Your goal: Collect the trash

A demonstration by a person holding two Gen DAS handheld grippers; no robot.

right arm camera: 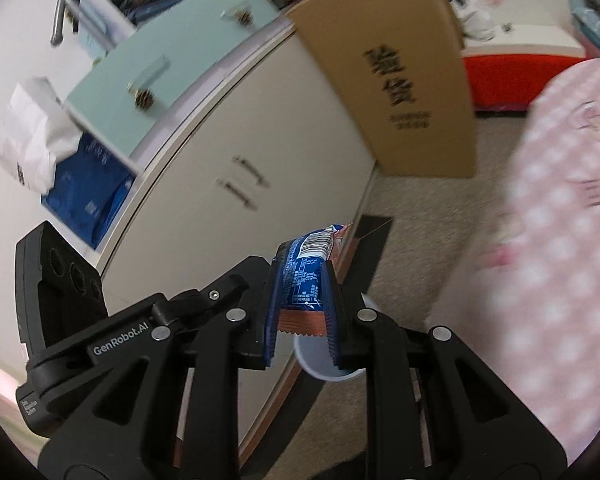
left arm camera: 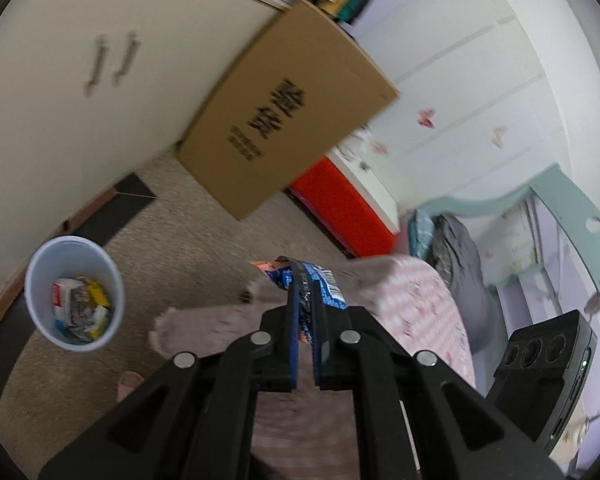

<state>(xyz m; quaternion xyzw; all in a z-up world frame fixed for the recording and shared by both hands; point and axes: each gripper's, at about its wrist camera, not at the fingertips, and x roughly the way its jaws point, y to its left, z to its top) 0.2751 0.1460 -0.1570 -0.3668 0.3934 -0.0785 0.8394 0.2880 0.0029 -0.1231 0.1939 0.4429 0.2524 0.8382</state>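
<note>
Left wrist view: left gripper (left arm camera: 305,320) clenches a blue wrapper (left arm camera: 315,285) above the carpet; white bin (left arm camera: 74,292) sits apart. Right gripper (right arm camera: 302,312) pinches another wrapper (right arm camera: 305,276), rim below. Centre each over the opening before releasing.

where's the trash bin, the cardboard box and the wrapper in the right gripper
trash bin (left arm camera: 40,280), left wrist view, on its pale inner wall
cardboard box (left arm camera: 284,108), left wrist view, on its printed brown face
wrapper (right arm camera: 304,276), right wrist view, on its blue printed middle
</note>
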